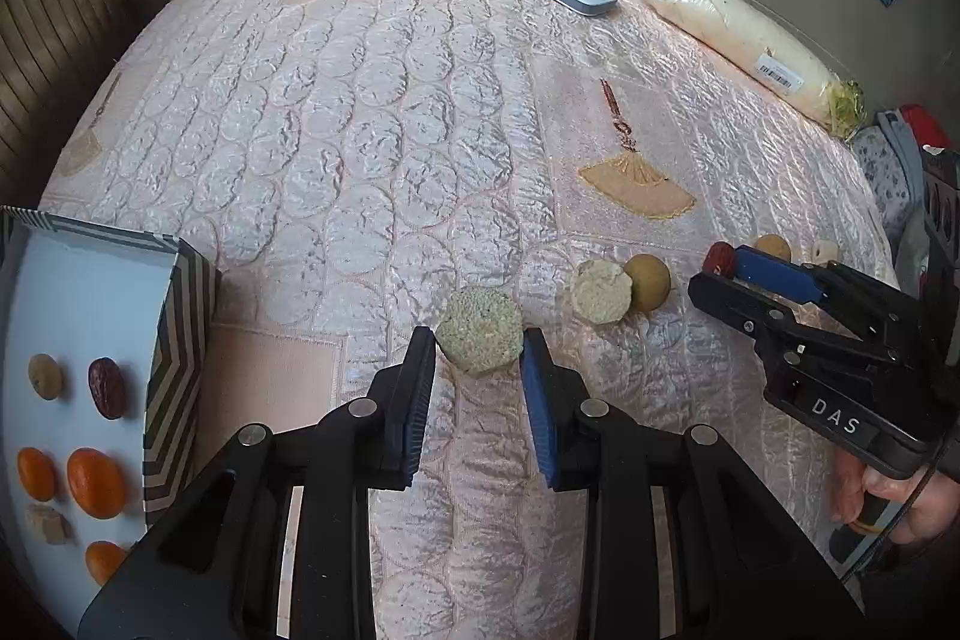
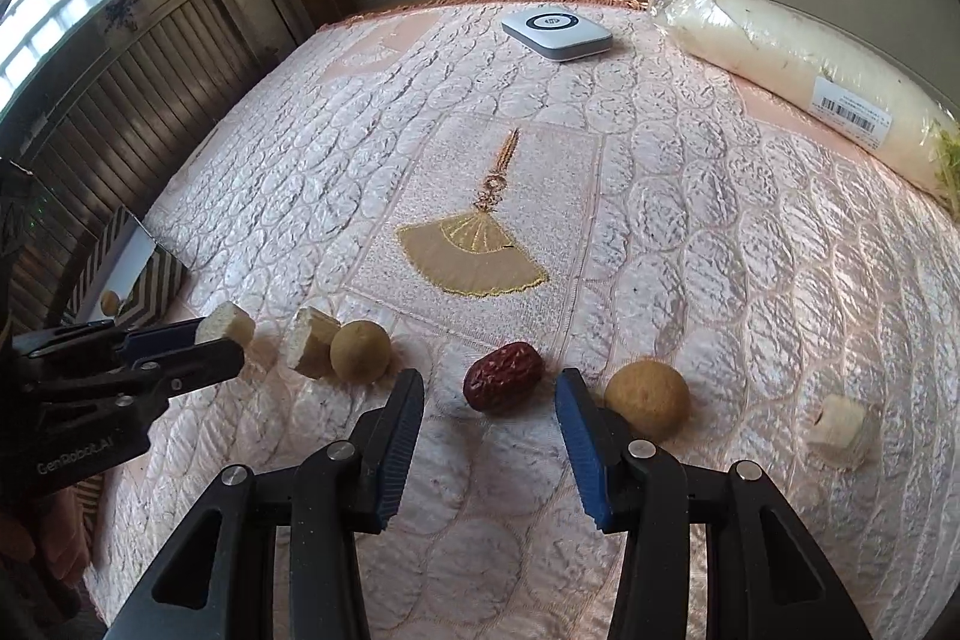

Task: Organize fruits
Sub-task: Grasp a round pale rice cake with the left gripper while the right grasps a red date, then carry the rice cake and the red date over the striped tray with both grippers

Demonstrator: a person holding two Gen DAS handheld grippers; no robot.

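A pale, crumbly chunk sat pinched between the pads of the left claw, just above the quilted bed cover. The right claw hung spread around a red date lying on the cover, its pads clear of it, with a round tan fruit just beside. At the left, a striped box held oranges and another date.
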